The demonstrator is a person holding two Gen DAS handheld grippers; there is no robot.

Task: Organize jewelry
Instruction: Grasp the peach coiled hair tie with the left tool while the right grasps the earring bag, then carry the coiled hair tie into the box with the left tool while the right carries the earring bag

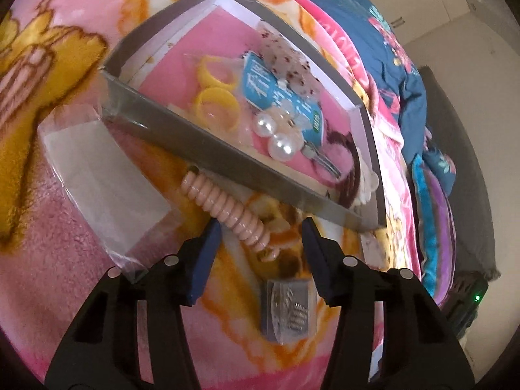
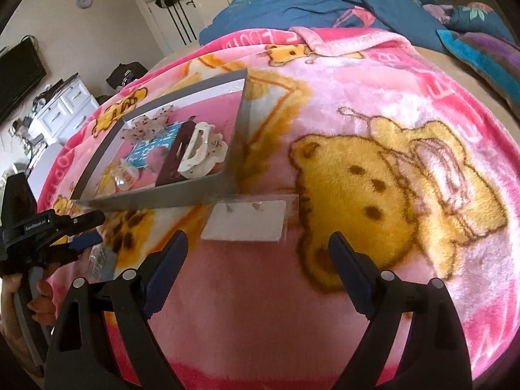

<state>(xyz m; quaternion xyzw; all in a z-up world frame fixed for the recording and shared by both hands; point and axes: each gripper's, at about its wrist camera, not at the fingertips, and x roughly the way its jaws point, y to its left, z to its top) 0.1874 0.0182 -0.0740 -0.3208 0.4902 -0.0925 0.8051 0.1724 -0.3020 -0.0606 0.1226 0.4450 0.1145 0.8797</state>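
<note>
A grey shallow box (image 1: 201, 149) lies on the pink blanket and holds pearl earrings (image 1: 274, 136), yellow rings (image 1: 214, 100), a blue card (image 1: 279, 97) and a white hair claw (image 2: 198, 156). A pink spiral hair tie (image 1: 227, 209) lies just outside the box's near wall. My left gripper (image 1: 261, 230) is open with the hair tie's end between its fingers, not gripped. A clear packet with a white earring card (image 2: 247, 221) lies by the box. My right gripper (image 2: 258, 256) is open and empty, just short of that packet. The box also shows in the right wrist view (image 2: 156, 200).
A small clear packet with a silver piece (image 1: 287, 312) lies between the left fingers, nearer the camera. The white card packet also shows left of the left gripper (image 1: 104, 175). A blue quilt (image 2: 325, 3) is bunched at the bed's far end. The left gripper shows at the right view's left edge (image 2: 65, 227).
</note>
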